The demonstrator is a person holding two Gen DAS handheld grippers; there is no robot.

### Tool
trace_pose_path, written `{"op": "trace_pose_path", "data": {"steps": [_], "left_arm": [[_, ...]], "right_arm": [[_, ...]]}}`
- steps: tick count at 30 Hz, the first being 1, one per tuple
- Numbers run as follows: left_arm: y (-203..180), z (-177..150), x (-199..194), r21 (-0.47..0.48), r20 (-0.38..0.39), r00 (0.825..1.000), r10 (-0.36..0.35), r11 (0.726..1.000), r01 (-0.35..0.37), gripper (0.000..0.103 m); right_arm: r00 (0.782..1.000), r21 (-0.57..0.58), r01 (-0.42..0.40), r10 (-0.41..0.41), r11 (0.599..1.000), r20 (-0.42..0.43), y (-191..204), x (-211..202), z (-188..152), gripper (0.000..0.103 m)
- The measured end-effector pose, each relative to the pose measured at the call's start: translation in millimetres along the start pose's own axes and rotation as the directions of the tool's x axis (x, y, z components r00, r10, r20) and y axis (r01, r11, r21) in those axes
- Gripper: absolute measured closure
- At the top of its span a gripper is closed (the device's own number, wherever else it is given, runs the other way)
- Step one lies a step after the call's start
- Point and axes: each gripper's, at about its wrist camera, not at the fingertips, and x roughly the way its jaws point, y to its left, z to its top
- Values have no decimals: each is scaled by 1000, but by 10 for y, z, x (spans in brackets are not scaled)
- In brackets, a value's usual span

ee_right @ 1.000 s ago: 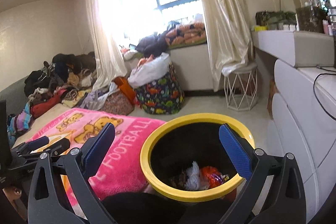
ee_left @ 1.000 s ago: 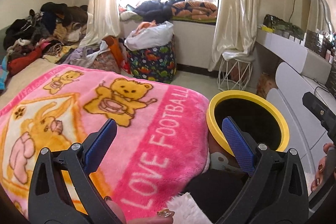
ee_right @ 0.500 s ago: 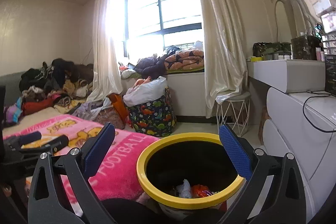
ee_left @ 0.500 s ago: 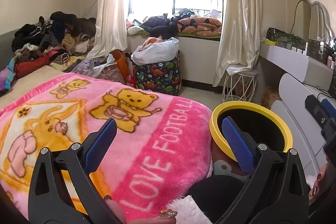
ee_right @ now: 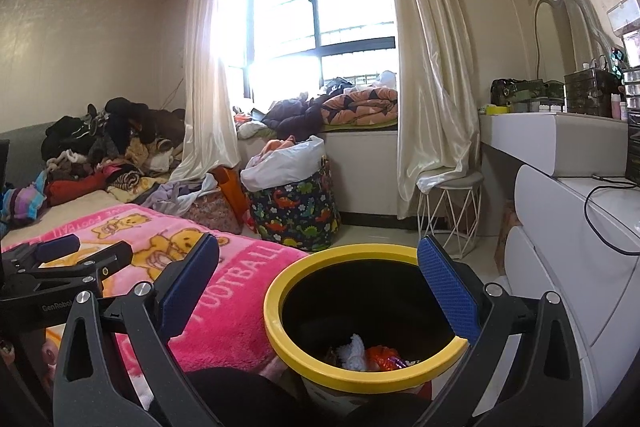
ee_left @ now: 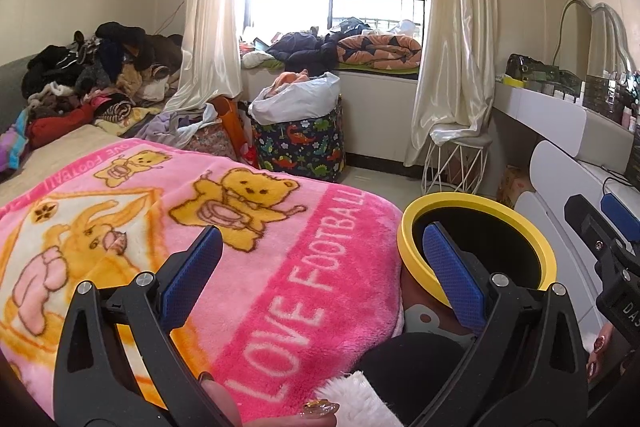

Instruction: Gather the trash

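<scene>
A yellow-rimmed black trash bin (ee_right: 276, 323) stands beside the bed; white and orange trash (ee_right: 366, 351) lies at its bottom. It also shows in the left wrist view (ee_left: 476, 201). My right gripper (ee_right: 316, 287) is open and empty, just above the bin's near rim. My left gripper (ee_left: 320, 265) is open and empty, over the pink blanket (ee_left: 280, 267) at the bed's corner, left of the bin. The right gripper appears at the right edge of the left wrist view (ee_left: 608, 227), and the left gripper at the left of the right wrist view (ee_right: 76, 255).
A dinosaur-print basket (ee_right: 296, 215) with a white bag stands on the floor ahead. A white wire stool (ee_right: 450, 207) is under the curtain. White drawers (ee_right: 580, 247) run along the right. Clothes (ee_left: 100, 75) are piled on the far bed and window sill.
Both grippers have risen and tilted up; more of the window and ceiling shows. Both stay open and empty.
</scene>
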Motion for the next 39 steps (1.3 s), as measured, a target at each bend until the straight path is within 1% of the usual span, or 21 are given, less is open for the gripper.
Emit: {"op": "trace_pose_path", "data": {"steps": [39], "left_arm": [[-20,-30,-13,2,6,1000,2,1000,-2,11]], "right_arm": [[1000,14,10,-10,1000,3,4,-39,-37,6]]}}
